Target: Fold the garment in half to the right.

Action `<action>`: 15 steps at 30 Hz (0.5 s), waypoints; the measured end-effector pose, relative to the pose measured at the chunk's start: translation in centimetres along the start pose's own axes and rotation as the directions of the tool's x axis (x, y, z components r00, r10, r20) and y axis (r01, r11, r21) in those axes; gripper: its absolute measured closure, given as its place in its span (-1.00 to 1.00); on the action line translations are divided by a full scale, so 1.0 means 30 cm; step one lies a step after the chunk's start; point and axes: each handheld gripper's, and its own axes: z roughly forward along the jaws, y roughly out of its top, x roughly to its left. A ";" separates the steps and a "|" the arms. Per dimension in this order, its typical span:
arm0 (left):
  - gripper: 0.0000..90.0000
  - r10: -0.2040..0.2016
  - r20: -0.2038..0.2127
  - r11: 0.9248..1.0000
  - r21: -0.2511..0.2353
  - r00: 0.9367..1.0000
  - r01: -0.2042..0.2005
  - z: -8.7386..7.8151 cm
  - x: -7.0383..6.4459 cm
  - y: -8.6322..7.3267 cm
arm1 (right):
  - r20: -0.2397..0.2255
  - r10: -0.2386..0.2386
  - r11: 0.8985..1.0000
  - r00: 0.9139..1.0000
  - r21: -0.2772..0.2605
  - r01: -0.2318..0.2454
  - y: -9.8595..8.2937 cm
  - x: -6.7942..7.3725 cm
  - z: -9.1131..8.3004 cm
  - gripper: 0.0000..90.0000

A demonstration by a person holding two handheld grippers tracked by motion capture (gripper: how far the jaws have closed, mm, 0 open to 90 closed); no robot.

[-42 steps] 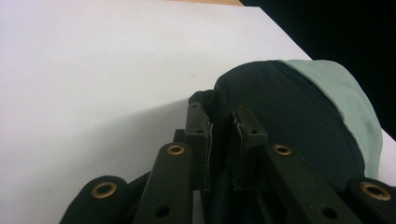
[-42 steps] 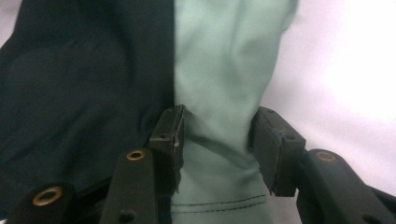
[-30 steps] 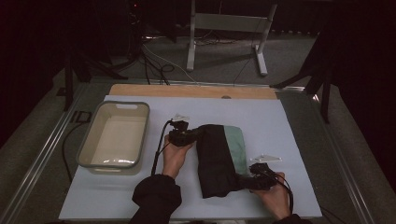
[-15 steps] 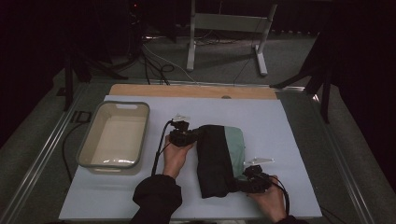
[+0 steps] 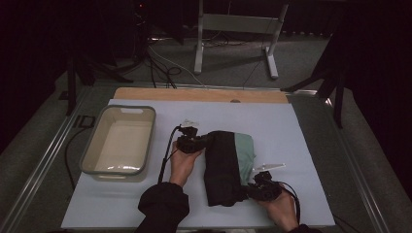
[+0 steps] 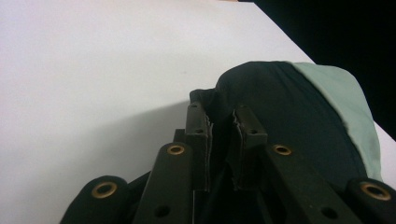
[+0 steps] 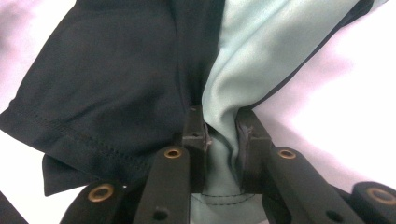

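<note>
Now your left gripper (image 5: pixel 198 142) fingers clamp the garment (image 5: pixel 226 167) at 10 o'clock; right gripper (image 5: pixel 252 188) fingers pinch its 4 o'clock corner, palms upturned.

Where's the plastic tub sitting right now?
In the high view the plastic tub sits on the left part of the table, just left of the left tongs that pinch the folded garment.

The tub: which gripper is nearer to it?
Left. The left gripper is just right of the tub; the right gripper is beyond the cloth.
</note>
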 end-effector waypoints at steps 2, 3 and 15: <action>0.77 -0.001 -0.001 1.000 0.001 1.000 0.001 0.000 0.000 0.000 | 0.007 0.002 1.000 1.000 0.001 -0.002 0.000 0.001 0.001 0.65; 0.77 -0.002 -0.001 1.000 0.001 1.000 0.002 0.000 0.000 0.000 | 0.013 0.007 1.000 1.000 0.002 -0.007 0.001 0.003 0.002 0.61; 0.78 -0.001 0.008 1.000 0.000 1.000 0.001 0.001 -0.008 0.000 | -0.018 0.034 0.999 0.999 0.021 -0.033 0.007 0.006 0.006 0.74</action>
